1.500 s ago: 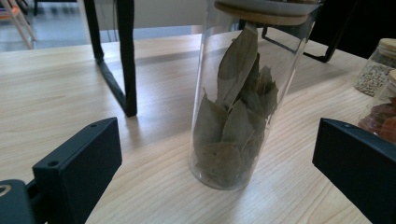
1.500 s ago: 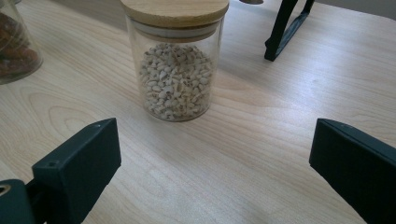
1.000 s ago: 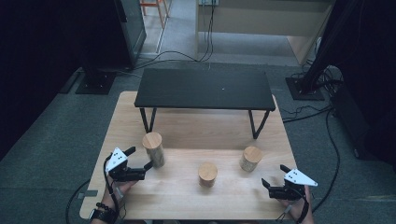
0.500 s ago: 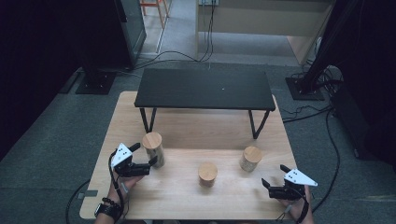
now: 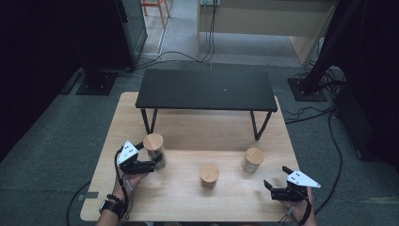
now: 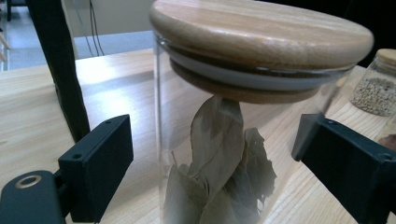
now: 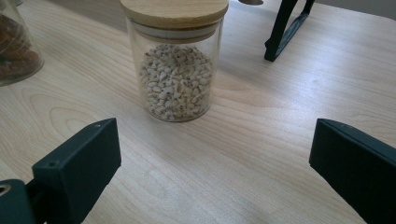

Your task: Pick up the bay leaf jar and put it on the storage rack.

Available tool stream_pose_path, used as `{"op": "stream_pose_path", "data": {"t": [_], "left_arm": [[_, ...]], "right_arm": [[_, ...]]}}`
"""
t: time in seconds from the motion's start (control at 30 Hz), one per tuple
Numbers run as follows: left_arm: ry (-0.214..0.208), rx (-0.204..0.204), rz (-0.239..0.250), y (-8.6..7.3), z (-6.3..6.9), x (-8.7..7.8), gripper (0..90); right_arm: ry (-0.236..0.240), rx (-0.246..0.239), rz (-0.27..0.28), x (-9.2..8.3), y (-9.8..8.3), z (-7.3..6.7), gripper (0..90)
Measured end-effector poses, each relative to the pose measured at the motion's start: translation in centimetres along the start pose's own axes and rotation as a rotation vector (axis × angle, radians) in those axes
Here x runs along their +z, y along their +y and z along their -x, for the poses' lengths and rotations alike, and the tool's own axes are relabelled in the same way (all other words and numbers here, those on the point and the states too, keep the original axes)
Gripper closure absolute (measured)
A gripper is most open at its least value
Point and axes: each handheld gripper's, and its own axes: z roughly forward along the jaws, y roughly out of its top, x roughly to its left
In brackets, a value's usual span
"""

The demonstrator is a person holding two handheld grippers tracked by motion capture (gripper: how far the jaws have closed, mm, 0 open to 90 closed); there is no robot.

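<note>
A glass jar of dried leaves (image 5: 154,148) with a wooden lid stands at the left of the wooden table (image 5: 197,129). My left gripper (image 5: 153,159) reaches in level from the left, and the leaf jar (image 6: 224,116) sits between its jaws. The jaws have just been closing; a gap still shows between the left jaw and the glass, so the left gripper (image 6: 215,154) is open. My right gripper (image 5: 276,179) rests open near the front right edge. In the right gripper view, the right gripper (image 7: 210,154) faces a lidded jar of pale grains (image 7: 175,70) some way ahead, with nothing between its jaws.
A third lidded jar (image 5: 209,175) with reddish-brown contents stands at the front middle, and the grain jar (image 5: 253,160) stands to its right. A low black stand (image 5: 205,89) spans the back of the table; one of its legs (image 6: 60,70) is just behind the leaf jar.
My left gripper has slid right, so its jaws now straddle the leaf jar and stand narrower than before. The right gripper and the jars have stayed put.
</note>
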Motion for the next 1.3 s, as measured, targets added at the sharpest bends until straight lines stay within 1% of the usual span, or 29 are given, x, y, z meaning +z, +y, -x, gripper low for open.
{"op": "stream_pose_path", "data": {"t": [0.03,0.13,0.17,0.4,0.5,0.6,0.63,0.83,0.97,1.07,1.2,1.3], "left_arm": [[0.0,0.006,-0.002,0.1,0.0,0.1,9.6],[-0.002,0.006,0.003,0.1,0.0,0.4,10.6],[0.001,0.011,0.01,0.1,0.1,0.4,14.6],[0.006,0.003,0.025,-0.3,0.2,0.6,14.8],[-0.003,0.019,0.031,-0.3,0.2,0.5,20.9],[-0.003,0.023,0.03,-0.3,0.2,0.5,21.8],[-0.001,0.024,0.03,-0.3,0.3,0.5,23.5],[0.006,0.037,0.014,0.2,0.5,0.4,24.2],[-0.004,0.033,0.009,0.3,0.4,0.4,24.4],[-0.004,0.031,-0.003,0.6,0.5,0.3,24.5],[-0.005,0.032,-0.001,1.0,0.7,0.1,24.6],[-0.003,0.031,0.006,1.6,1.2,-0.2,24.6]], "right_arm": [[0.0,0.002,-0.001,0.0,0.0,0.0,1.9],[-0.001,0.0,-0.001,0.0,0.0,0.0,2.0],[-0.001,0.0,-0.001,0.0,0.0,0.0,2.0],[-0.001,0.003,0.0,0.0,0.0,0.0,2.0],[0.0,0.004,0.0,0.0,0.0,0.0,2.0],[-0.001,0.004,0.001,0.0,0.0,0.0,2.0],[-0.001,0.004,0.001,0.0,0.0,0.0,2.0],[0.003,0.003,-0.004,0.1,0.1,0.1,1.9],[0.002,-0.012,-0.02,0.2,0.3,-0.1,2.0],[0.006,-0.011,-0.022,0.2,0.4,0.0,2.0],[0.007,-0.011,-0.024,0.3,0.4,0.0,2.0],[0.006,-0.015,-0.027,0.3,0.5,0.0,2.0]]}}
